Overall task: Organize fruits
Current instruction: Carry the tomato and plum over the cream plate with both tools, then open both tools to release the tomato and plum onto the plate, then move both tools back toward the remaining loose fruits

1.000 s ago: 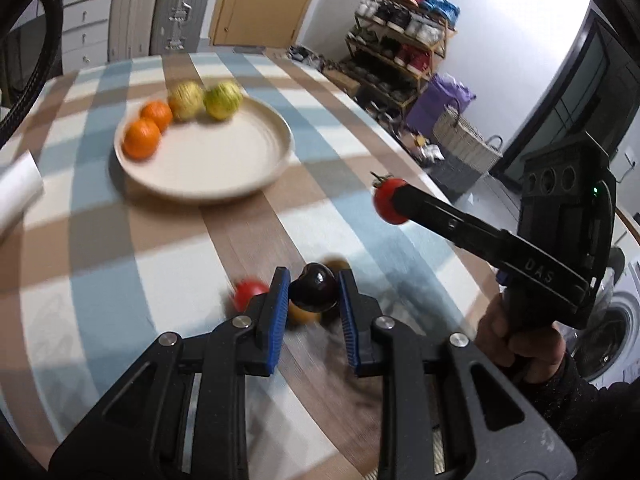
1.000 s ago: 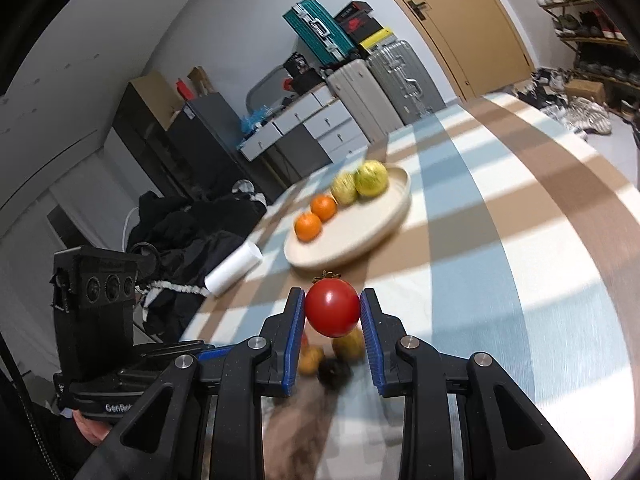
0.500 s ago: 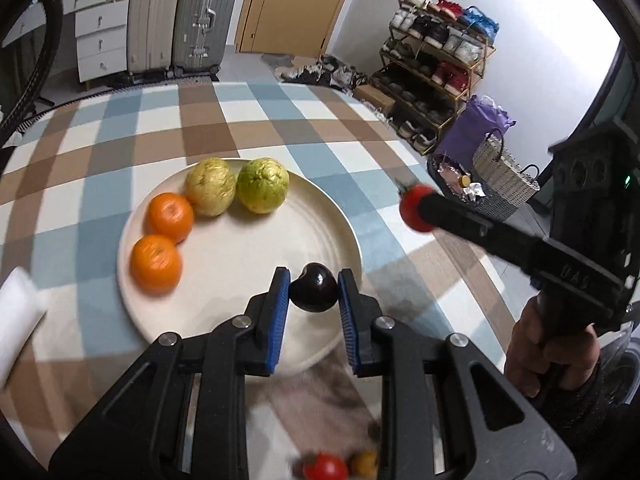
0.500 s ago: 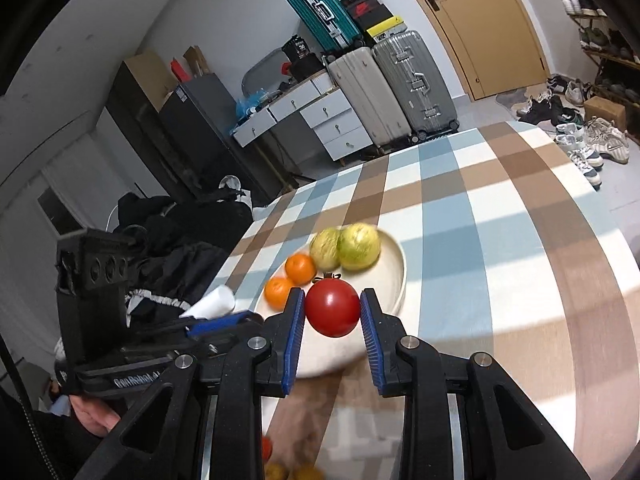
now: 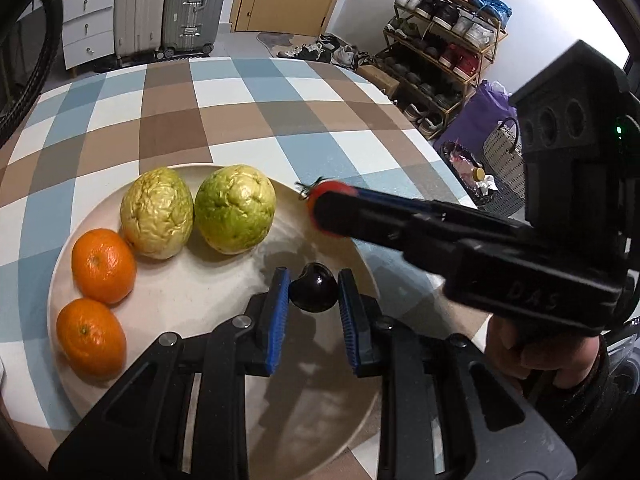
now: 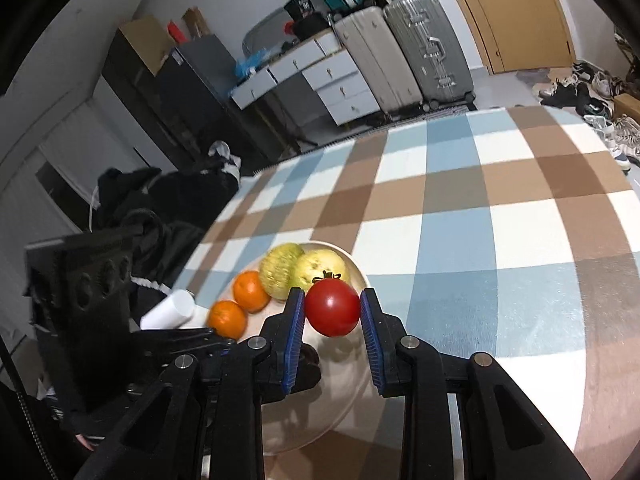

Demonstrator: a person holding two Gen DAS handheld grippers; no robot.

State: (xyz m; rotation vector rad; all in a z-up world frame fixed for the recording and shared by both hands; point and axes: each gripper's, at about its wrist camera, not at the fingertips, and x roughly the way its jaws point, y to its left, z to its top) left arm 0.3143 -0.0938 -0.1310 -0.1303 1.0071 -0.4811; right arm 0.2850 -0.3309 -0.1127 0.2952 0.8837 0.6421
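Checked surface (image 5: 168, 128), blue, brown and white squares, carrying one round cream plate (image 5: 180, 300). On the plate: two oranges, one (image 5: 103, 266) just beside the other (image 5: 91, 338) at the left rim; two bumpy yellow-green fruits behind them, the paler (image 5: 157, 213) touching or nearly touching the greener (image 5: 235, 209). Left hand-held gripper (image 5: 313, 292): blue pads narrowed onto a small dark cherry-like fruit (image 5: 313, 287), held over the plate's near right part; whether the fruit touches the plate cannot be told from this view. Right hand-held gripper (image 6: 332, 314): pads closed on a red tomato (image 6: 332, 307) with a green stalk on top, held over the plate's right side in front of the green fruits. In the left wrist view the same right tool comes in from the right, tomato at its tip just beside the greener fruit, a hand (image 5: 532, 356) in a dark sleeve gripping its handle. White roll (image 6: 172, 312) lying on the surface left of the plate, near the oranges. Beyond the surface: silver suitcases (image 6: 404, 56), white drawer unit (image 6: 344, 88), wooden door (image 6: 508, 12), shoe rack (image 5: 444, 52), dark clothing heap (image 6: 160, 196).
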